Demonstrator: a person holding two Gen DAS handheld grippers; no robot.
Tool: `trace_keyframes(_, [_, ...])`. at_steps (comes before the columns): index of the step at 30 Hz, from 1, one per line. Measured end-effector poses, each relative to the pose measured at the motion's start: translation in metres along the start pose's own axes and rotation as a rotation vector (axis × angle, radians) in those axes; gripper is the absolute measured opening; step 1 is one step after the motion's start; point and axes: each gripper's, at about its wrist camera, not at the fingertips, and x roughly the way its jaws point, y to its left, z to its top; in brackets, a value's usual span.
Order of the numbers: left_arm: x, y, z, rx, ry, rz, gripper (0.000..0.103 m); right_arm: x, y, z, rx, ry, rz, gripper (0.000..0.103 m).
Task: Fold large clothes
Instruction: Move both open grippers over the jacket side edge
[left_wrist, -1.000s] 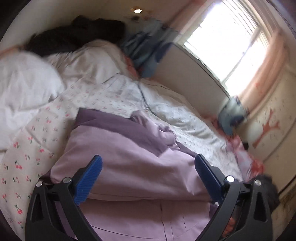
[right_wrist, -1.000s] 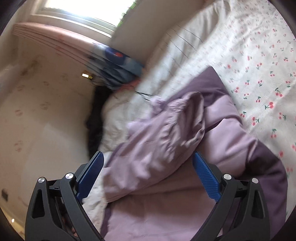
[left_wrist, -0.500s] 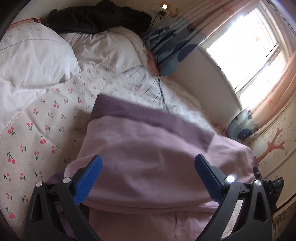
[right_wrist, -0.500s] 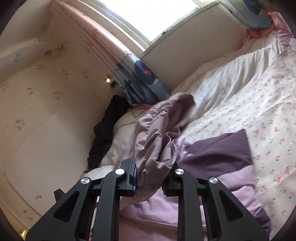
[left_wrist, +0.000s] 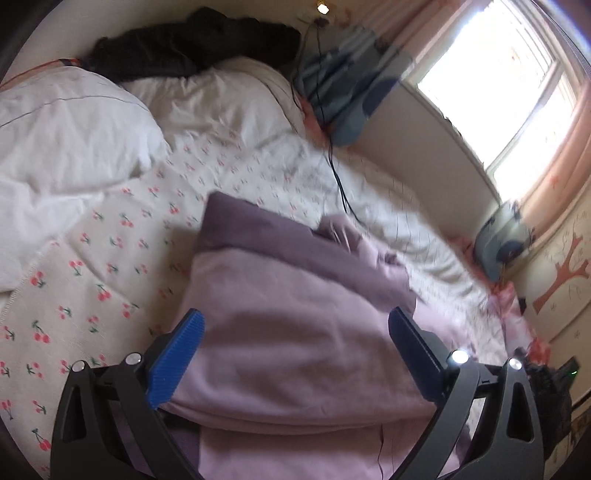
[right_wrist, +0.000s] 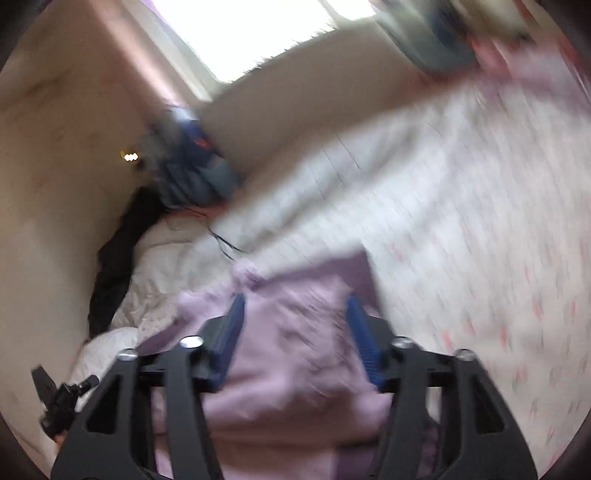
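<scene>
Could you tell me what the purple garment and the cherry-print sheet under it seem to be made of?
The purple garment looks like a soft, matte knit, perhaps fleece or brushed cotton: it folds in thick, rounded rolls with no shine, and a darker purple band runs along one edge. The cherry-print sheet looks like thin woven cotton: flat, matte, with fine creases. Neither can be confirmed by sight.

Lilac garment (left_wrist: 295, 343) with darker purple band lies folded, rumpled.

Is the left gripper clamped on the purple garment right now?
No, the left gripper is wide open, its blue pads apart above the purple garment.
</scene>
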Motion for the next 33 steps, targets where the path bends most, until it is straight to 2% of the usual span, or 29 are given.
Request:
trace_keyframes(2, [0.004,0.009,-0.001,-0.027,0.009,0.02,0.096,0.038,0.031,0.008,-0.141,0.093,0.027,0.063])
trace_keyframes(4, [0.017,0.017,-0.002,-0.042,0.046,0.058,0.096,0.089,0.046,-0.001,-0.247,0.204,-0.059,0.063])
trace_keyframes(5, [0.023,0.019,-0.004,-0.039,0.068,0.079,0.096,0.11,0.041,-0.011,-0.269,0.253,-0.127,0.063])
trace_keyframes(6, [0.033,0.023,-0.007,-0.03,0.111,0.115,0.096,0.136,0.017,-0.028,-0.243,0.336,-0.173,0.061])
trace_keyframes(7, [0.042,0.027,-0.011,-0.013,0.143,0.133,0.096,0.151,-0.003,-0.044,-0.183,0.391,-0.137,0.057])
trace_keyframes(8, [0.046,0.029,-0.014,-0.003,0.151,0.124,0.096,0.154,-0.024,-0.049,-0.095,0.39,-0.098,0.051])
trace_keyframes(10, [0.047,0.031,-0.015,-0.006,0.156,0.141,0.096,0.142,-0.032,-0.041,-0.036,0.378,-0.113,0.035])
trace_keyframes(13, [0.032,0.03,-0.009,-0.031,0.097,0.134,0.096,0.096,-0.007,-0.025,-0.136,0.281,-0.097,0.037])
trace_keyframes(15, [0.026,0.024,-0.008,-0.002,0.07,0.128,0.096,0.069,0.01,-0.031,-0.222,0.241,-0.097,0.05])
trace_keyframes(16, [0.028,0.019,-0.009,0.033,0.074,0.158,0.096,0.066,0.007,-0.04,-0.248,0.255,-0.119,0.056])
trace_keyframes(17, [0.032,0.019,-0.011,0.05,0.088,0.178,0.096,0.072,0.003,-0.046,-0.251,0.288,-0.14,0.056])
trace_keyframes(18, [0.041,0.022,-0.016,0.053,0.125,0.188,0.096,0.089,-0.011,-0.06,-0.232,0.363,-0.131,0.056])
trace_keyframes(20, [0.055,0.031,-0.024,0.043,0.18,0.177,0.097,0.096,-0.027,-0.063,-0.165,0.392,-0.075,0.056])
trace_keyframes(22, [0.049,0.031,-0.022,0.032,0.168,0.181,0.097,0.08,-0.022,-0.05,-0.144,0.375,-0.087,0.055])
trace_keyframes(23, [0.043,0.029,-0.018,0.019,0.155,0.177,0.097,0.064,-0.011,-0.044,-0.178,0.338,-0.065,0.056])
trace_keyframes(25, [0.031,0.027,-0.012,0.004,0.106,0.125,0.097,0.045,0.0,-0.043,-0.242,0.309,-0.057,0.057])
trace_keyframes(26, [0.027,0.026,-0.011,-0.002,0.085,0.08,0.097,0.042,0.0,-0.048,-0.256,0.318,-0.065,0.057])
trace_keyframes(28, [0.032,0.025,-0.013,0.014,0.103,0.075,0.097,0.062,-0.017,-0.07,-0.259,0.438,-0.113,0.058])
trace_keyframes(29, [0.042,0.025,-0.018,0.039,0.145,0.113,0.097,0.071,-0.032,-0.078,-0.229,0.47,-0.068,0.058])
trace_keyframes(30, [0.052,0.025,-0.024,0.072,0.185,0.139,0.097,0.067,-0.041,-0.073,-0.157,0.463,-0.025,0.058])
trace_keyframes(32, [0.049,0.022,-0.025,0.085,0.184,0.149,0.097,0.041,-0.055,-0.058,-0.002,0.449,0.038,0.058])
trace_keyframes(33, [0.044,0.022,-0.022,0.067,0.188,0.138,0.097,0.025,-0.058,-0.055,0.025,0.451,0.066,0.06])
